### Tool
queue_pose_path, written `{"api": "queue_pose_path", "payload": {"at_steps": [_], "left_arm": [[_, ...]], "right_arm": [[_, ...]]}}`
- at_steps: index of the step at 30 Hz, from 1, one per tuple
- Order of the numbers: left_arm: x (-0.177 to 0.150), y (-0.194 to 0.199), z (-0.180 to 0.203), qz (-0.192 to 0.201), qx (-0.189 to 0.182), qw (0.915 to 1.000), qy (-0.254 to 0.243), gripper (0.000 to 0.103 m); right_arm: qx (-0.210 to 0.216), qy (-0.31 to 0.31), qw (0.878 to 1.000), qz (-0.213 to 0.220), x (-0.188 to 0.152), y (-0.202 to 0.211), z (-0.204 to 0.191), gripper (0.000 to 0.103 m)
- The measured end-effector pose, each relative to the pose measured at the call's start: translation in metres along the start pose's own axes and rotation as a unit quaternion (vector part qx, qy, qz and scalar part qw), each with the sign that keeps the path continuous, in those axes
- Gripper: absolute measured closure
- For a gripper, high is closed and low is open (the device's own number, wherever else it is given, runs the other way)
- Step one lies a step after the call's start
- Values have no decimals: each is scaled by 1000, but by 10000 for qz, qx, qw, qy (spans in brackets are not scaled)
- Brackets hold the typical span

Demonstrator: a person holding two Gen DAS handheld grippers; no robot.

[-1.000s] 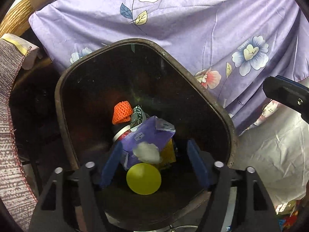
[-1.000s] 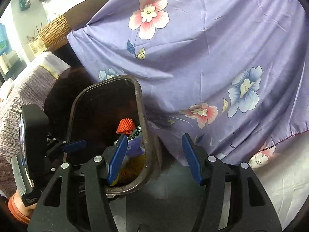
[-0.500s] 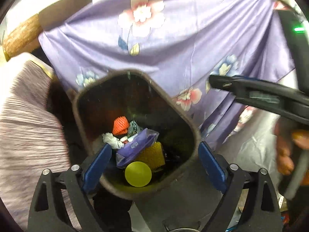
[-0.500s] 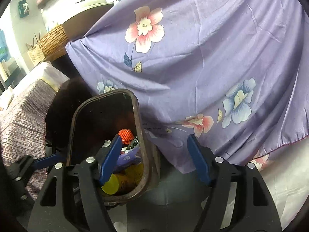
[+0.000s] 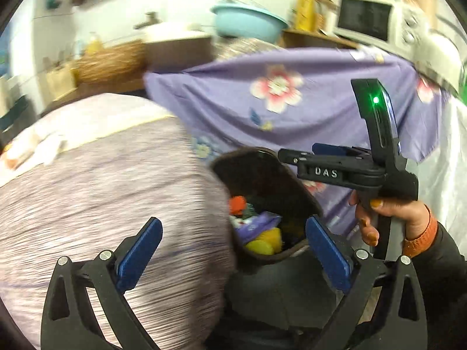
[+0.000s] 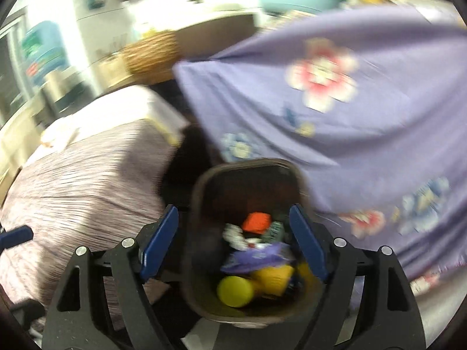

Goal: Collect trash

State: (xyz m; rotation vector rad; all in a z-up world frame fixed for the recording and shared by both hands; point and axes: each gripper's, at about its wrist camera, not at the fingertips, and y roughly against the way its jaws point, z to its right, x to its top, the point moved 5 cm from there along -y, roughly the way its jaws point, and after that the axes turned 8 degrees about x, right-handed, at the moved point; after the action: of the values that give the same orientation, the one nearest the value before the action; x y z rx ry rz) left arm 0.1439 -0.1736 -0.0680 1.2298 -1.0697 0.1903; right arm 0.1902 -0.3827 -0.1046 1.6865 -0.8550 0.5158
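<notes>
Both tongs gaping, empty, left tongs, right tongs lettered "DAS", bin

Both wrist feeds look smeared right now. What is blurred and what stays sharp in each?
Left wrist view: the striped mauve cloth and shelves streak with motion blur; the left gripper and right gripper stay sharp. Right wrist view: the purple floral cloth and brown trash bin smear.

The dark brown bin stands open beside the purple flower cloth. Inside lie an orange net, a purple wrapper and a yellow lid.
</notes>
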Motion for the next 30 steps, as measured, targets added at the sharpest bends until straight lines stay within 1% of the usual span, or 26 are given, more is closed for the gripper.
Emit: {"api": "queue_pose_path", "payload": {"at_steps": [3,4,7,10,13,15,18,21,23,26,28,29,30], "left_arm": [[0,18,-35,116,391,9991,100,5],[-1,25,-52,172,594,9980,148,5],[-3,36,-89,184,976,9947,278,5],[-9,43,-137,128,1415,9886,509,5],[-15,50,-172,112,1764,9828,545,5],[-21,49,-202,18,2025,9775,596,5],[-29,50,-240,-90,2284,9707,744,5],[-34,47,-282,-191,2533,9631,887,5],[-37,43,-304,-258,2602,9607,930,5],[-40,32,-333,-405,2633,9594,928,5],[-40,27,-342,-465,2621,9600,868,5],[-39,24,-347,-483,2607,9610,790,5],[-37,22,-351,-492,2618,9613,709,5]], "right_arm": [[425,353,9984,-78,12,-13,-50,25],[520,439,9976,-94,15,-16,-61,25],[820,779,9934,-192,20,-27,-103,25],[1019,1160,9875,-314,22,-38,-144,25],[1236,1502,9799,-446,23,-49,-182,25],[1361,1655,9753,-533,25,-58,-204,24],[1552,1780,9694,-666,28,-70,-230,24],[1803,1873,9614,-899,34,-89,-262,24],[1883,1965,9567,-1032,40,-106,-285,24],[1848,2159,9511,-1211,50,-140,-318,24],[1786,2264,9491,-1268,57,-162,-334,24],[1680,2336,9489,-1292,63,-178,-343,24],[1625,2371,9488,-1313,66,-186,-346,24]]}}
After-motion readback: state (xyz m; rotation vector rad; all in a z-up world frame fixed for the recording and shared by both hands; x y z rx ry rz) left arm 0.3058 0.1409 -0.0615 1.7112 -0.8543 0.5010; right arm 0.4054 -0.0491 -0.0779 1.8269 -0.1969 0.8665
